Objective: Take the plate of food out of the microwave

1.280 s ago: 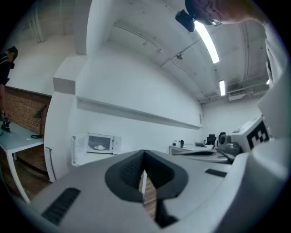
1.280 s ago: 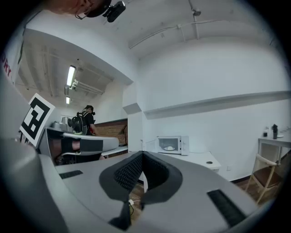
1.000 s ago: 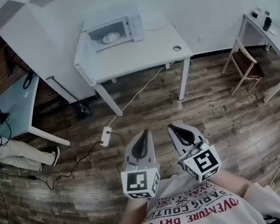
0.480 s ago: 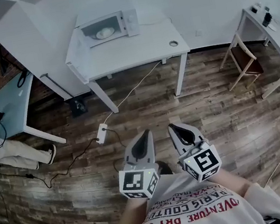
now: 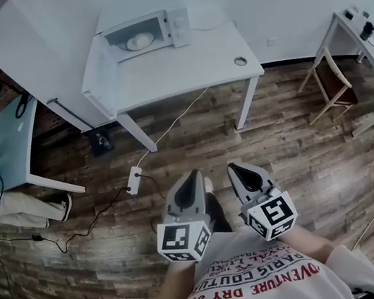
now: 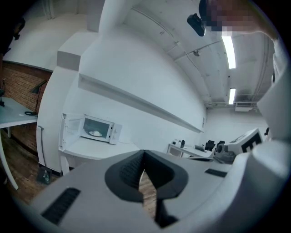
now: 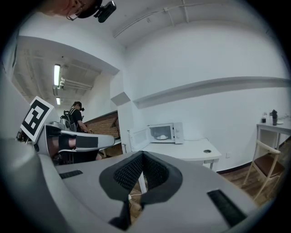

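Note:
A white microwave (image 5: 148,32) stands at the back left of a white table (image 5: 187,66), its door (image 5: 96,72) swung open to the left. Inside it lies a plate of pale food (image 5: 140,41). The same microwave (image 6: 97,129) with its plate (image 6: 95,133) shows far off in the left gripper view, and the microwave (image 7: 164,133) and plate (image 7: 162,137) also show in the right gripper view. My left gripper (image 5: 193,177) and right gripper (image 5: 236,168) are held side by side near my chest, well short of the table. Both are shut with nothing in them.
A power strip (image 5: 134,181) and cables lie on the wood floor before the table. A seated person (image 5: 7,205) is at a glass desk (image 5: 5,152) on the left. A wooden chair (image 5: 330,88) and another desk (image 5: 372,41) stand at the right. A small round fitting (image 5: 240,61) sits on the table.
The table and microwave have drawn a little nearer and look larger in the head view. Both grippers stay shut, held together in front of my chest.

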Motion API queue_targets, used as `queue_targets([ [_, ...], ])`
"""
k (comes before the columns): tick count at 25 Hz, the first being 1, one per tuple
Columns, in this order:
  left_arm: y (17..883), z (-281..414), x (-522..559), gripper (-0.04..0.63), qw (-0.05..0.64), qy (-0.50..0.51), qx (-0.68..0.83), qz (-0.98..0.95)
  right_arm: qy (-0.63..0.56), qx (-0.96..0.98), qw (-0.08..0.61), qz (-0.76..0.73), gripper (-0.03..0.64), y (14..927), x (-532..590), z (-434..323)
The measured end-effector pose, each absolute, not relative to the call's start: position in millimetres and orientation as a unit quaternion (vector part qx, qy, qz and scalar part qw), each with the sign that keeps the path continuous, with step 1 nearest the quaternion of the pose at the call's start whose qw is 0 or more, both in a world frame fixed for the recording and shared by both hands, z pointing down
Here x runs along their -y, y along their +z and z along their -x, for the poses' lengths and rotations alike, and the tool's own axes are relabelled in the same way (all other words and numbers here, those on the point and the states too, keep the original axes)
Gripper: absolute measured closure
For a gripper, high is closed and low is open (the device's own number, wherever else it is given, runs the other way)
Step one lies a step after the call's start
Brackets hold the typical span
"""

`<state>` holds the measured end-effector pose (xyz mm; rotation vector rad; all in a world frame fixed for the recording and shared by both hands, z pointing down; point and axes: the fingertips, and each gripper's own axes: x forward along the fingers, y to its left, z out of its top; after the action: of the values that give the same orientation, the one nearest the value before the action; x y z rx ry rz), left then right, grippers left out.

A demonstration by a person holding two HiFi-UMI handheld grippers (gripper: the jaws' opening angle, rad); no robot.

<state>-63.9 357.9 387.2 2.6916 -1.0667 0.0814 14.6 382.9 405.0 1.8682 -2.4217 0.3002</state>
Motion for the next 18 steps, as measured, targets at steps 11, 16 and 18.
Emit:
queue_targets([
  [11, 356.5, 35.4, -149.7, 0.589, 0.109, 0.017, 0.346, -0.932, 0.076, 0.781, 0.054, -0.617, 0.612, 377.8, -182.4, -41.8],
  [16, 351.6, 39.7, -58.4, 0.589, 0.108, 0.018, 0.359, -0.927, 0.069, 0.782, 0.054, -0.618, 0.612, 367.3, -91.6, -46.5],
  [18, 356.7, 41.3, -32.2, 0.589, 0.12, 0.019, 0.367, -0.922, 0.072, 0.784, 0.055, -0.614, 0.612, 368.5, -65.2, -47.5],
])
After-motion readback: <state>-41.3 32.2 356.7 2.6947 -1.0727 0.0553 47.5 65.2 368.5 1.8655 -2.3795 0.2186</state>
